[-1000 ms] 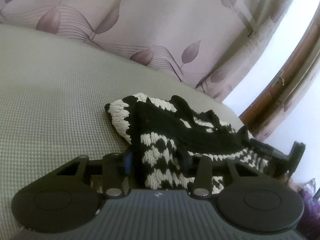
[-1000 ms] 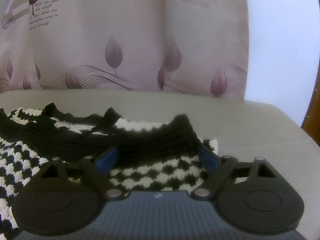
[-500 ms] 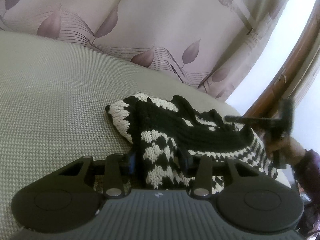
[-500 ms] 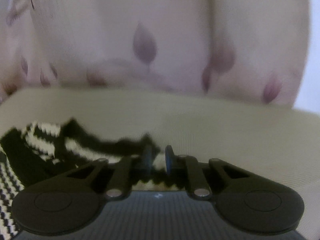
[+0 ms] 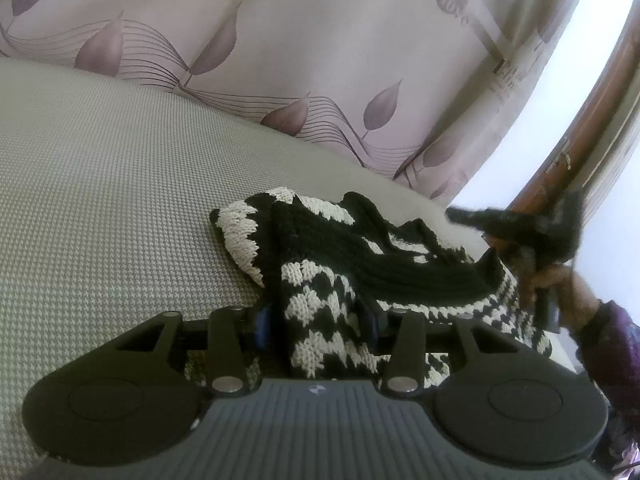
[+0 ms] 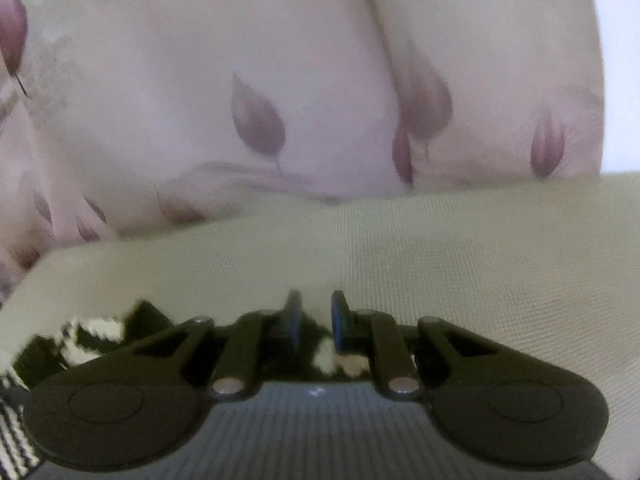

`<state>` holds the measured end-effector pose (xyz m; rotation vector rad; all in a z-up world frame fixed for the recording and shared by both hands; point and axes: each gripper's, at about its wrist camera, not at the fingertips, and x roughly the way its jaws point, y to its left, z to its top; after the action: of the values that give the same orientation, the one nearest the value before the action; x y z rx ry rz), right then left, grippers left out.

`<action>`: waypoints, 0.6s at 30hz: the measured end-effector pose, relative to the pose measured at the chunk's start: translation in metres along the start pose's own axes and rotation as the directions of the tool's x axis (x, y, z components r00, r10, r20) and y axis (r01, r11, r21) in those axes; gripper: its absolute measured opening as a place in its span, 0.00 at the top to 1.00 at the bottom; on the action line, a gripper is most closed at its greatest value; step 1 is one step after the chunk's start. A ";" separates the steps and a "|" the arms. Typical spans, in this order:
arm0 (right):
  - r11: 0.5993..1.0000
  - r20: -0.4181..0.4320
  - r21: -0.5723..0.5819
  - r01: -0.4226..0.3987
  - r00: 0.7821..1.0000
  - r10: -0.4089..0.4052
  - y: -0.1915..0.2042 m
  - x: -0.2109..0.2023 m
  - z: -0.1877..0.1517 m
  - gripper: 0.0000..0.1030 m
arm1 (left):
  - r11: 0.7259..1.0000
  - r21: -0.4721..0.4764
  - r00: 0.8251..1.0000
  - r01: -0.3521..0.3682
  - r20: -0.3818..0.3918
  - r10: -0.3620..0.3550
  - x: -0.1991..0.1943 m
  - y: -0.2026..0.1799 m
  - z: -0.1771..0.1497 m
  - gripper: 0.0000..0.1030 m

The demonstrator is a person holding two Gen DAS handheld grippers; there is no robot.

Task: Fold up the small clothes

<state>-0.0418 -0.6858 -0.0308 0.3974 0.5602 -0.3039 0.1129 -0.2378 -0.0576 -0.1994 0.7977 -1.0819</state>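
Observation:
A small black-and-white knit garment [image 5: 340, 264] lies bunched on a grey-green textured cushion [image 5: 100, 184]. My left gripper [image 5: 318, 320] has its jaws closed in on a fold of the garment's checkered part near its left side. In the right wrist view the garment [image 6: 92, 336] shows at the lower left, blurred. My right gripper [image 6: 316, 316] has its jaws narrowly apart with knit fabric between them; it looks lifted above the cushion [image 6: 440, 248]. The right gripper also shows in the left wrist view [image 5: 520, 228], blurred, at the garment's right end.
A pink curtain with purple leaf print [image 5: 280, 60] hangs behind the cushion. A bright window and a brown wooden frame [image 5: 592, 120] are at the right. The person's hand [image 5: 560, 280] holds the right gripper.
My right gripper has closed from wide open onto the garment's right edge and risen, so its view tilts up to the curtain. My left gripper stays clamped on the fold.

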 end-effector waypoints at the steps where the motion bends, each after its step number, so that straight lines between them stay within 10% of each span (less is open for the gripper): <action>1: 0.999 0.015 -0.032 -0.023 1.000 0.024 0.012 -0.006 0.004 0.83 | 1.000 -0.001 1.000 0.000 0.001 0.000 0.000 0.000 0.000 0.54; 7: 0.922 -0.155 -0.242 -0.304 0.950 0.272 0.116 0.013 0.010 0.83 | 1.000 0.014 1.000 -0.010 0.008 0.010 0.000 -0.003 -0.002 0.53; 12: 0.898 -0.297 -0.322 -0.301 0.933 0.206 0.160 0.070 -0.008 0.84 | 1.000 0.017 1.000 -0.012 0.011 0.012 0.001 -0.004 -0.002 0.52; 18: 0.970 -0.318 0.022 -0.244 0.918 0.238 0.112 0.090 0.006 0.92 | 1.000 0.012 1.000 -0.009 0.012 0.009 0.001 -0.003 -0.002 0.51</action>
<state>0.0761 -0.6045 -0.0458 0.4977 0.8219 0.0057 0.1096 -0.2392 -0.0578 -0.1920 0.7803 -1.0761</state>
